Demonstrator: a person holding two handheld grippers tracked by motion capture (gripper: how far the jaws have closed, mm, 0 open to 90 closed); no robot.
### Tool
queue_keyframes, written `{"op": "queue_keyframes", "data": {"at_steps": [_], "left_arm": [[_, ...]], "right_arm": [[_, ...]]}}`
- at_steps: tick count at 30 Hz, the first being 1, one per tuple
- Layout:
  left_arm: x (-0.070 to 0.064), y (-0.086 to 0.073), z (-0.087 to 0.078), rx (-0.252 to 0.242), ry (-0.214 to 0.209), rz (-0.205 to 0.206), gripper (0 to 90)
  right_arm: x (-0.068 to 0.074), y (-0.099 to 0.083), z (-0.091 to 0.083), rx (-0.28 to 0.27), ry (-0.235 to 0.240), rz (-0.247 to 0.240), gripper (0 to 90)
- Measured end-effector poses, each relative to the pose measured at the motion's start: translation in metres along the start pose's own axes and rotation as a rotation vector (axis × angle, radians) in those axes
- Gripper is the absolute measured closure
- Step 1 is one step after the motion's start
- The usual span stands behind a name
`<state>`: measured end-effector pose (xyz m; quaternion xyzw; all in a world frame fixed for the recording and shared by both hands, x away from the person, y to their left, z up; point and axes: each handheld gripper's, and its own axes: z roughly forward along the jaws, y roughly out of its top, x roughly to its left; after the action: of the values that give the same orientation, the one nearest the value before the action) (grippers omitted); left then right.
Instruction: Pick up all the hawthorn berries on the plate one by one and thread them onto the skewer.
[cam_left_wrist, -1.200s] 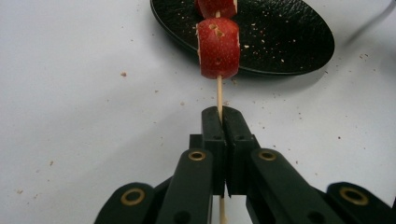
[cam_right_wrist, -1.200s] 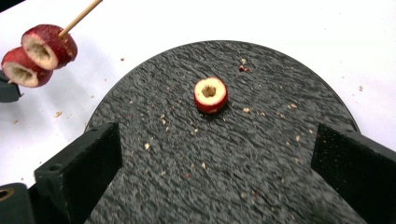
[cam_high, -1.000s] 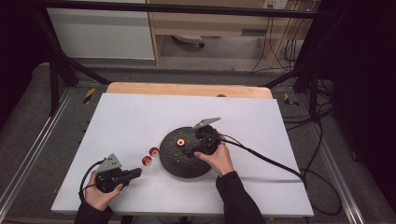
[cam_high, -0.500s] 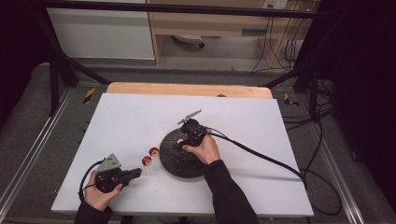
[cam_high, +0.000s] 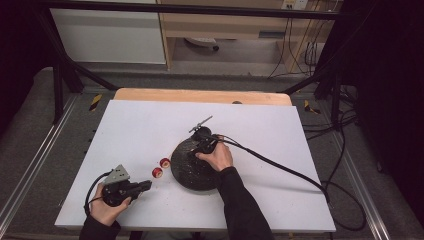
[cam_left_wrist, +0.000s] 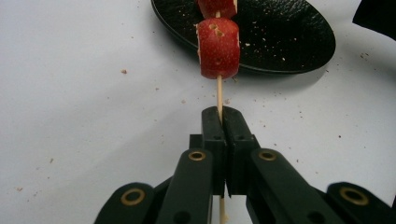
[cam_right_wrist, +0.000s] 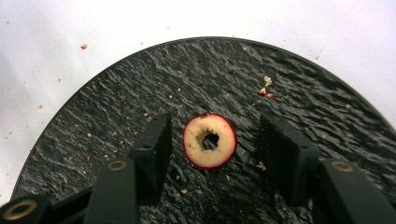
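Observation:
My left gripper (cam_high: 145, 185) rests low at the table's front left, shut on a thin wooden skewer (cam_left_wrist: 219, 95). Two red fruit pieces (cam_high: 164, 162) are threaded on it; the nearer piece (cam_left_wrist: 218, 46) hangs just short of the black plate (cam_left_wrist: 285, 42). My right gripper (cam_right_wrist: 215, 139) hovers over that slate-like plate (cam_right_wrist: 140, 93), open. Its jaws stand on either side of a cored, red-skinned fruit slice (cam_right_wrist: 210, 141) lying flat, not touching it. In the high view the right gripper (cam_high: 196, 151) is over the plate's far part (cam_high: 187, 175).
A white board (cam_high: 150, 125) covers the table, with a wooden strip (cam_high: 200, 95) along the back edge. The right gripper's black cable (cam_high: 280, 167) trails off to the right. Crumbs dot the board (cam_left_wrist: 123, 71) and plate.
The right hand has carried its gripper forward and left across the plate, down around the fruit slice. The left gripper and skewer have stayed put.

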<state>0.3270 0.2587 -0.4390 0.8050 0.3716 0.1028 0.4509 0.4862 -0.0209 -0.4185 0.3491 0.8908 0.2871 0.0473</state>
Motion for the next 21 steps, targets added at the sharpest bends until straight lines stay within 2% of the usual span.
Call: {"op": "queue_keyframes", "data": {"at_steps": [9, 21], "left_arm": [[-0.0001, 0.0001, 0.0003, 0.0, -0.001, -0.001, 88.5], [-0.0007, 0.0003, 0.0009, 0.0, -0.001, 0.0, 88.5]], "right_arm": [[-0.002, 0.0009, 0.0011, 0.009, 0.019, 0.007, 59.6], [-0.0028, 0.0009, 0.0005, 0.026, 0.024, 0.013, 62.8]]}}
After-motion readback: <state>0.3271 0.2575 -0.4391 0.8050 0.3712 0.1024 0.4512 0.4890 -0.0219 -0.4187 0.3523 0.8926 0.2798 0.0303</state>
